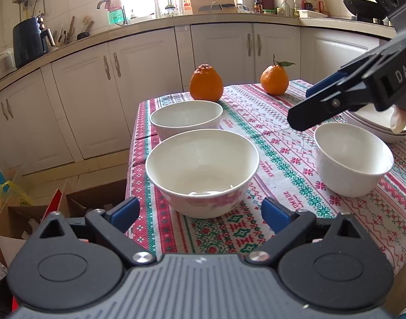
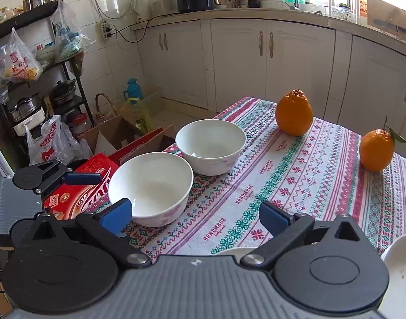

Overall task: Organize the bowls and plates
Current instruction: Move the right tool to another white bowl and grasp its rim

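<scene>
Left wrist view: near bowl (image 1: 202, 171) just ahead of left gripper (image 1: 200, 214), on desk (image 1: 282, 143).
Left gripper: wide, empty.
Right gripper (image 2: 196, 216): wide, empty.
Bowl handling: likely ceramic, stiff, slick, breakable.
Hold: pinch rim wall.

Patterned tablecloth (image 1: 282, 143), three white bowls (image 1: 203, 170), stacked plates (image 1: 373, 125), two oranges (image 1: 206, 83)

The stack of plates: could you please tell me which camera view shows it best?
The left wrist view. The plates sit at the table's right edge behind the small bowl, partly covered by the right gripper. The right wrist view shows only white rims cut off at its bottom edge, too little to identify.
</scene>
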